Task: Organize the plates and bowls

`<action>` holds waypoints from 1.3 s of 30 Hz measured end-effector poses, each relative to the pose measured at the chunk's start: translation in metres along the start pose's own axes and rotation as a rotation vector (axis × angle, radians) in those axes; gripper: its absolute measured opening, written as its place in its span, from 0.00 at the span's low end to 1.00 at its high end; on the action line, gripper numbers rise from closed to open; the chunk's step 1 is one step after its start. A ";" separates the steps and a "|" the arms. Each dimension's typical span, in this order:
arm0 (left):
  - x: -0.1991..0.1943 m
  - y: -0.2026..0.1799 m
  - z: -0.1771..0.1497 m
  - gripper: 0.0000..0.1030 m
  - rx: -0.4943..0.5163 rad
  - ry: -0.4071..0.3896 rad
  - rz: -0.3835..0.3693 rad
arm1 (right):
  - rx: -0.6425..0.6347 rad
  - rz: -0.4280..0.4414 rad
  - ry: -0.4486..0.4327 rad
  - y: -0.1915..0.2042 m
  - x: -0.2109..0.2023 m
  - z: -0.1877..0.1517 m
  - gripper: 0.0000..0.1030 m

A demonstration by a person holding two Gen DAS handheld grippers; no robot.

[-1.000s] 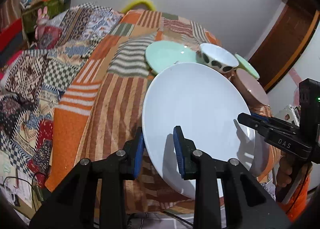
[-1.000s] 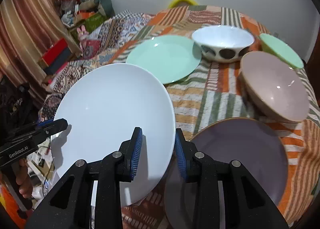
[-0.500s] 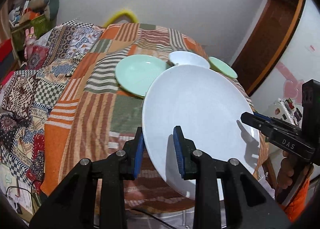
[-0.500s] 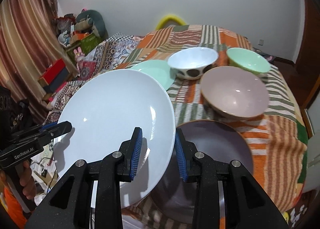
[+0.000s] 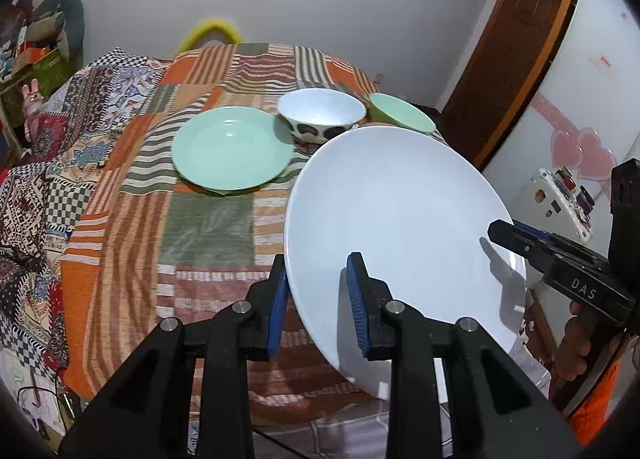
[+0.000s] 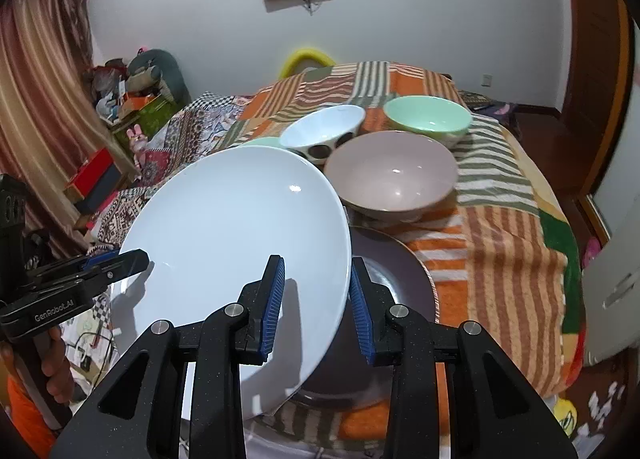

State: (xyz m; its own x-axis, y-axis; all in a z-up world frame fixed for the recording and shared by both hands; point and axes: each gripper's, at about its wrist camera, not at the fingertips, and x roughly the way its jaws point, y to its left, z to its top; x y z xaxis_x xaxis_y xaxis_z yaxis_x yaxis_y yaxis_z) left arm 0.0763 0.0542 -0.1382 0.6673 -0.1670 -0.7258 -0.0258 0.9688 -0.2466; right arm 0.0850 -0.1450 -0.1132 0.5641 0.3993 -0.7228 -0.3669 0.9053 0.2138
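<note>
Above the purple plate (image 6: 404, 279), the left gripper (image 5: 318, 305) and right gripper (image 6: 316, 301) are each pinching opposite rims of the tilted white plate (image 5: 396, 227), jaws narrowly parted around it.

The right gripper (image 6: 316, 295) clamps the near rim of a tilted white plate (image 6: 236, 235), held in the air; the left gripper (image 6: 132, 259) pinches its far-left rim. Under it a dark plate (image 6: 400, 283) lies near the table's front edge, with pink (image 6: 392, 175), spotted white (image 6: 320, 131) and green bowls (image 6: 428, 119) behind.
</note>
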 end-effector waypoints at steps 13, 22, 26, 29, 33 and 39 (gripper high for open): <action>0.034 -0.034 -0.008 0.28 0.043 0.095 -0.026 | 0.064 -0.038 0.016 -0.040 -0.007 -0.019 0.29; 0.063 -0.035 -0.019 0.28 0.035 0.182 -0.022 | 0.110 -0.042 0.088 -0.056 0.012 -0.038 0.29; 0.074 -0.032 -0.022 0.28 0.032 0.219 -0.013 | 0.126 -0.037 0.122 -0.059 0.022 -0.045 0.29; 0.083 -0.030 -0.024 0.28 0.026 0.243 -0.005 | 0.131 -0.036 0.143 -0.060 0.028 -0.047 0.29; 0.095 -0.026 -0.025 0.28 0.021 0.266 0.004 | 0.137 -0.036 0.166 -0.063 0.037 -0.049 0.29; 0.112 -0.023 -0.025 0.28 0.023 0.291 0.018 | 0.144 -0.038 0.184 -0.067 0.045 -0.049 0.29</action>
State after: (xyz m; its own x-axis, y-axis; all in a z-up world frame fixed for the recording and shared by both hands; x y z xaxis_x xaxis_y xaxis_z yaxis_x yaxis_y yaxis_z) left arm 0.1328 0.0084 -0.2294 0.4248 -0.1923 -0.8846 -0.0165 0.9754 -0.2199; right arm 0.0988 -0.1949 -0.1917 0.4258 0.3435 -0.8371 -0.2315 0.9357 0.2662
